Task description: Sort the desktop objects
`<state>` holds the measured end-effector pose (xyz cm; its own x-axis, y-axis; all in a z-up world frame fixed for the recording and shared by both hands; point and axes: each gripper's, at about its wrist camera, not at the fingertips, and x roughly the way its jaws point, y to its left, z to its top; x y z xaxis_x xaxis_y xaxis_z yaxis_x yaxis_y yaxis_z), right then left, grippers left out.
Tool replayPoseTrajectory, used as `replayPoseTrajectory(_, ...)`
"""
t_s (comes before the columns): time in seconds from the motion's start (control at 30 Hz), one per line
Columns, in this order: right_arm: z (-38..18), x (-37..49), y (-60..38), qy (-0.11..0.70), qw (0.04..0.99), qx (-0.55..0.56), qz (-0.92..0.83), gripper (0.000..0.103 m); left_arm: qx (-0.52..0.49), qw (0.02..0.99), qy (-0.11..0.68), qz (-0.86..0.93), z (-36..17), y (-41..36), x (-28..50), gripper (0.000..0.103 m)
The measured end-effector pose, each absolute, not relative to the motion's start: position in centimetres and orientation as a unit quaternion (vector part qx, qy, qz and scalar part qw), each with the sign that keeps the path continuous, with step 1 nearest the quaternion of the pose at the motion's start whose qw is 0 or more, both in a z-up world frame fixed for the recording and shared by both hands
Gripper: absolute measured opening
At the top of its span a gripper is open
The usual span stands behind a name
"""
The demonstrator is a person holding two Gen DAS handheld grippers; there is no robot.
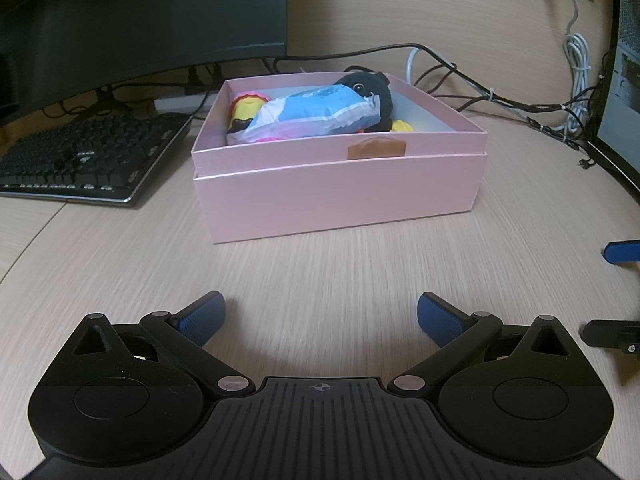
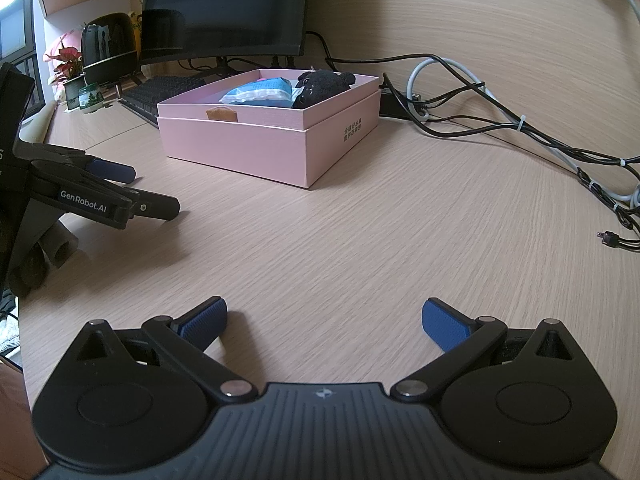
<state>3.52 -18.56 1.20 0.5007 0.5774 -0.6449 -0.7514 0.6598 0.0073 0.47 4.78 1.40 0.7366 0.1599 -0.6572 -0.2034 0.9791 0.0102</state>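
Clearly the pink box point(image 1: 340, 192) is the landmark, and the sorted things already lie inside it. Left of the box sits the black keyboard point(image 1: 84, 156), its near corner just beside the box wall. In the box, from left to right, are a yellow toy point(image 1: 246, 110), a blue-and-white packet point(image 1: 316, 112) lying across the pile, and a black plush toy point(image 1: 374, 88) at the back right. Right of the box a tangle of cables point(image 2: 500, 120) runs across the worktop point(image 1: 320, 264).

The risk, as I judge it: the packet rides high, near the rim, so a careless reach into the box could catch it and tip it out, or shove the light box into the keyboard.

The left gripper point(image 1: 321, 318) hangs in front of the box, well apart from it, fingers spread wide and empty. The right gripper point(image 2: 324, 320) sits before the box's right corner, also apart and holding nothing. No loose object lies between either pair of fingers and the box.
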Motion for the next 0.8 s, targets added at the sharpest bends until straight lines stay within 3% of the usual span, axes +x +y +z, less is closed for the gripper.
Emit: replayPoseTrajectory(0.8, 1.22, 3.50, -18.56, 0.314, 0.855, -0.138, 0.389, 0.103, -0.029, 0.932, 0.350, 0.090, 1.43, 4.89, 0.23, 0.103)
